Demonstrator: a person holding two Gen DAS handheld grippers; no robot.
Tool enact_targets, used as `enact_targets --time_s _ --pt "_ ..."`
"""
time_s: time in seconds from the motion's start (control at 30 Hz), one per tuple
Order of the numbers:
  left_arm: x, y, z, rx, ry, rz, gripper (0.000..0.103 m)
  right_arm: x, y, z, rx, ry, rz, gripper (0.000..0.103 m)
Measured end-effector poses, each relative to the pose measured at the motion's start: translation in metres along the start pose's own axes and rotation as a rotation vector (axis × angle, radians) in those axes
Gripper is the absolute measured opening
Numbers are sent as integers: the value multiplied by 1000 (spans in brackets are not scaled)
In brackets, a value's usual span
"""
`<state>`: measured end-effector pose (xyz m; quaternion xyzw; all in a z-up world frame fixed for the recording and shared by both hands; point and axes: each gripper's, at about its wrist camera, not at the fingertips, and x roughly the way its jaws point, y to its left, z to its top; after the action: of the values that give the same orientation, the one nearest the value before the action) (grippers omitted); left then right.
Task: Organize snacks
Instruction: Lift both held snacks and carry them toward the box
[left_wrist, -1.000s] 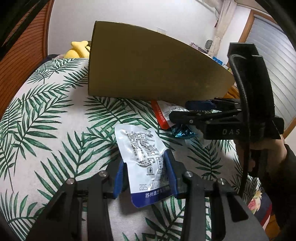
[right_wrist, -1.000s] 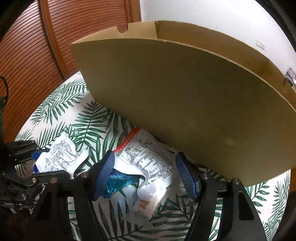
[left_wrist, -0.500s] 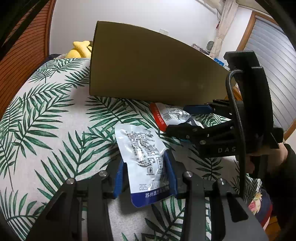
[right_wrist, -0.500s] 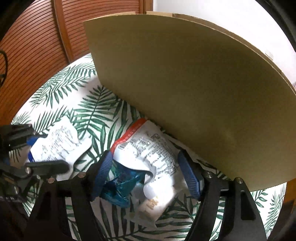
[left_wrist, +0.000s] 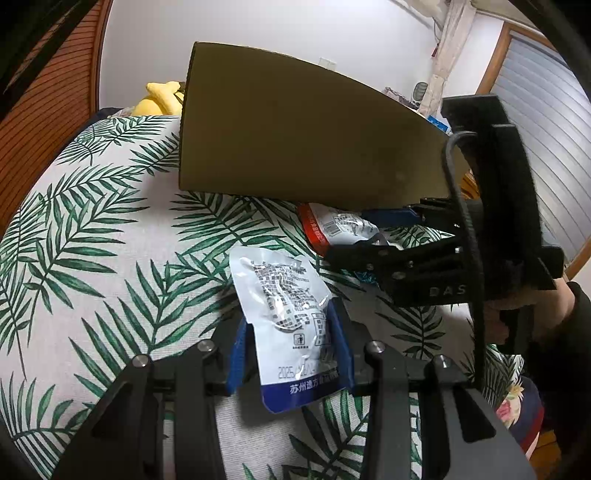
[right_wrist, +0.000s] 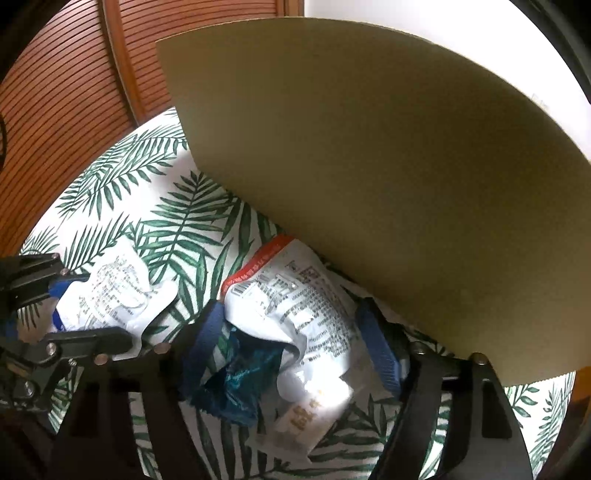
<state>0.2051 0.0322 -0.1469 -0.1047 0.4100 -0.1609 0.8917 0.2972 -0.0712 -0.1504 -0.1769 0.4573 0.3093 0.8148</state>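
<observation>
Left tongs are clamped on the blue-edged packet, while right tongs, just narrowed, are best closed squarely around the red-edged packet beside the box.

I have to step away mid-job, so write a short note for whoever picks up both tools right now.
Left tool: shut on the white and blue snack packet, low over the leaf-print cloth.
Right tool: its jaws have just been closing around the pile beside the cardboard box: the red-edged white packet, the teal wrapper and a small white packet. Whether the pads press yet is unclear.
Done: one packet gripped; the inside of the box is hidden.
Left: lift the held packet into the box, then gather the pile.
</observation>
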Motion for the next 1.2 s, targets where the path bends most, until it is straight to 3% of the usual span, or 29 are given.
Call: enact_targets --time_s 0.23,0.27,0.67,1.2 --pt "0 0 0 -1 -1 -1 38 -12 16 -8 -49 28 -7 49" --pt "0 0 0 -2 -1 -1 38 -14 17 -9 -48 27 -9 31" --pt "1 1 -1 -3 -2 -1 38 -45 4 -18 85 -112 56 29" --pt "1 -3 -1 9 0 13 38 -94 11 -81 217 -276 10 29"
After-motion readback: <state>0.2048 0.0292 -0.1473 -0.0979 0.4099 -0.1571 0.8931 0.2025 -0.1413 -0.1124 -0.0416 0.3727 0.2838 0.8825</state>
